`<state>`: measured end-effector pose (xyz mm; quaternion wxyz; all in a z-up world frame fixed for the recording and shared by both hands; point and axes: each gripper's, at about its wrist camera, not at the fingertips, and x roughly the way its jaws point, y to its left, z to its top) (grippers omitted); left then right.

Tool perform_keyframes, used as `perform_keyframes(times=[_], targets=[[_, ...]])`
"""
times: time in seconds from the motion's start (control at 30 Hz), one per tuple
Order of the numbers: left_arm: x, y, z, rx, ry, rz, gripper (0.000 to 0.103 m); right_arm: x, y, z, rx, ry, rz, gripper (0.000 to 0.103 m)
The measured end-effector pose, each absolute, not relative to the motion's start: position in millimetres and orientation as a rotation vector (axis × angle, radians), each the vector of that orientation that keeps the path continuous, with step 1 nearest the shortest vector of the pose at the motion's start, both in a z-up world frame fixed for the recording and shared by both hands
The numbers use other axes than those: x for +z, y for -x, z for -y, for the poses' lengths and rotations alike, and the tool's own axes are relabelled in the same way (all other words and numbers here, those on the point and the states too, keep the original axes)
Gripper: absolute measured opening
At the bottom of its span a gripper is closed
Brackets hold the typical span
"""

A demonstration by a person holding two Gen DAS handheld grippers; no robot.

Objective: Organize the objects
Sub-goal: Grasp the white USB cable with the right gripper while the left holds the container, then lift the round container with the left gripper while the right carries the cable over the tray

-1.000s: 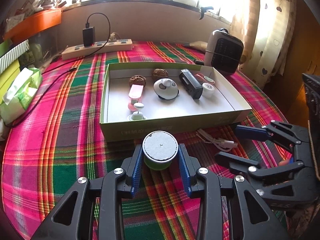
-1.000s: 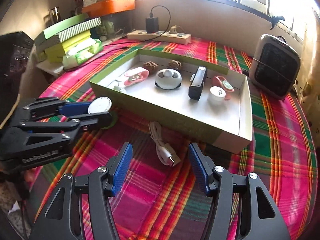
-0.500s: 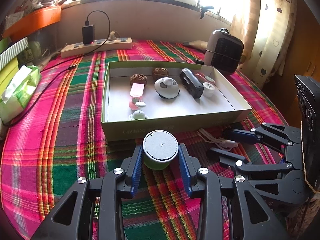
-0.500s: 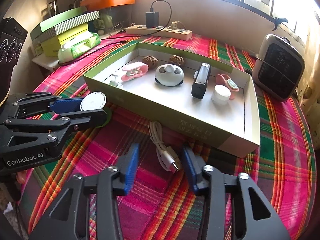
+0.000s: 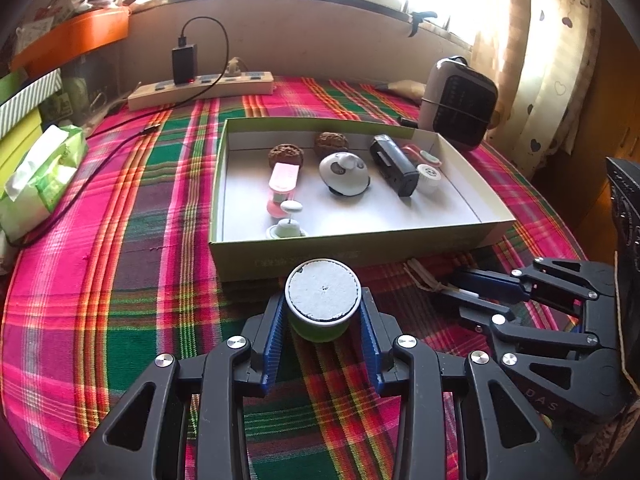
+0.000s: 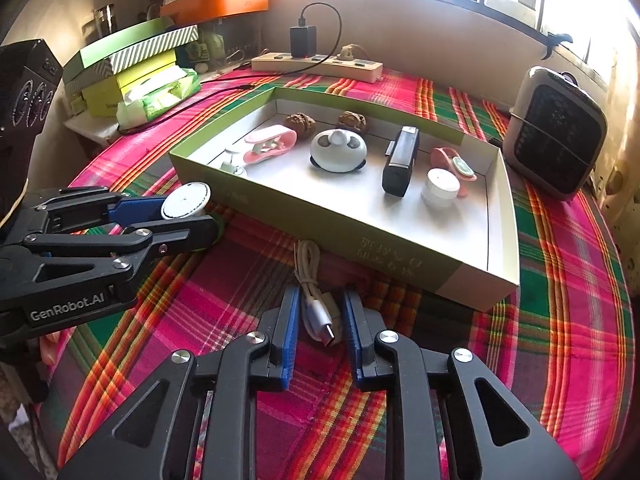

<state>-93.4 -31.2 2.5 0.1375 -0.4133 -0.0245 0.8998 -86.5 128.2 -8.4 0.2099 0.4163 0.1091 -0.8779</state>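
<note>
My left gripper (image 5: 323,312) is shut on a small green jar with a white round lid (image 5: 323,295), held just in front of the shallow green-and-white box (image 5: 352,252); the jar also shows in the right wrist view (image 6: 186,202). My right gripper (image 6: 320,316) has its jaws close on both sides of the coiled white USB cable (image 6: 316,312) lying on the plaid cloth by the box's front wall (image 6: 360,240). The box holds two walnuts, a pink clip, a white round gadget (image 6: 338,154), a black device (image 6: 400,164), a white jar and a pink band.
A small heater (image 6: 556,132) stands right of the box. A power strip with a charger (image 5: 200,86) lies at the back. A tissue pack (image 5: 40,176) and stacked boxes (image 6: 128,64) sit at the left edge. Plaid cloth covers the round table.
My right gripper has moved forward over the USB cable and narrowed its jaws around it. My left gripper has stayed shut on the green jar, nearly still.
</note>
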Motion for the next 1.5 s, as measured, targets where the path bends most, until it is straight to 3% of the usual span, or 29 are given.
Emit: perform_keyframes(times=[0.33, 0.43, 0.5, 1.5], targets=[[1.7, 93.1, 30.8, 2.594, 1.192, 0.054, 0.026, -8.6, 86.1, -127.6, -2.433, -1.159, -0.28, 0.022], [2.8, 93.3, 31.0, 2.58, 1.186, 0.074, 0.029, -8.7, 86.3, -127.7, -2.433, -1.16, -0.274, 0.022], [3.9, 93.1, 30.7, 2.584, 1.177, 0.072, 0.036, -8.6, 86.4, -127.6, -2.433, -1.16, -0.274, 0.022], [9.5, 100.8, 26.8, 2.628, 1.16, 0.045, 0.032, -8.3, 85.3, -126.9, -2.431, -1.16, -0.273, 0.022]])
